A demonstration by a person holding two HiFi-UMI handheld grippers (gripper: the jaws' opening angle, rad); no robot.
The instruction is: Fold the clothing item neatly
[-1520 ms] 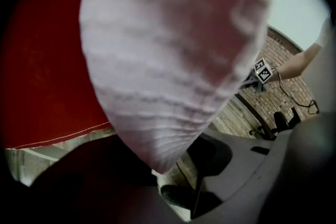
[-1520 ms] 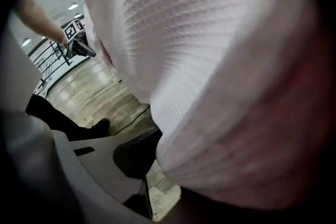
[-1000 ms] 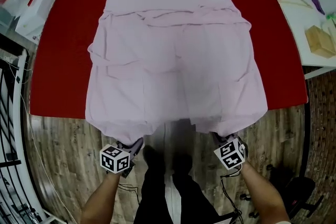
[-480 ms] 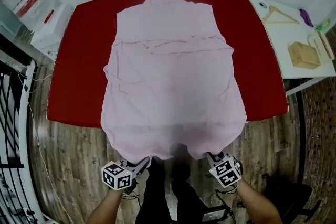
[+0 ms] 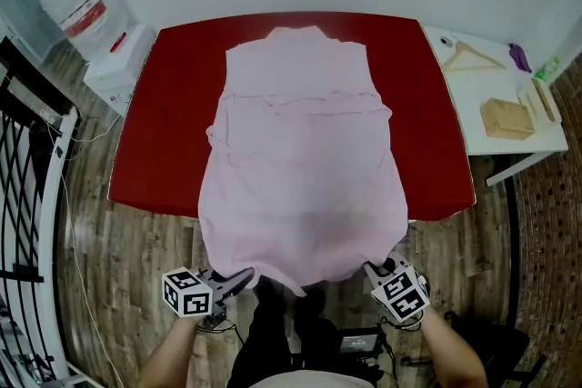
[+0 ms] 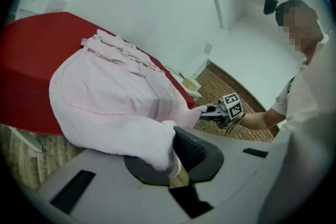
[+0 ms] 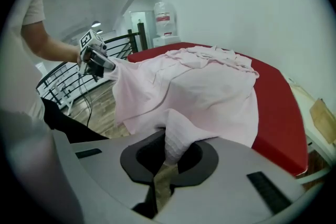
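Observation:
A pale pink garment (image 5: pixel 300 150) lies spread along the red table (image 5: pixel 164 141), its near hem lifted off the front edge. My left gripper (image 5: pixel 244 275) is shut on the hem's left corner, and the pink cloth (image 6: pixel 157 152) bunches between its jaws in the left gripper view. My right gripper (image 5: pixel 373 270) is shut on the hem's right corner; the pinched fabric (image 7: pixel 176 147) shows in the right gripper view. Both grippers hang in front of the table, above the wooden floor. The garment's far end (image 5: pixel 296 41) rests flat near the table's back edge.
A white side table (image 5: pixel 496 95) at the right holds a wooden hanger (image 5: pixel 473 57) and a wooden box (image 5: pixel 506 118). A white container (image 5: pixel 82 14) stands at the back left. A black metal railing (image 5: pixel 27 195) runs along the left. My legs are below the hem.
Both grippers have risen with the hem in them, lifting the near part of the garment off the table's front edge. The head view has pulled back and takes in more of the room.

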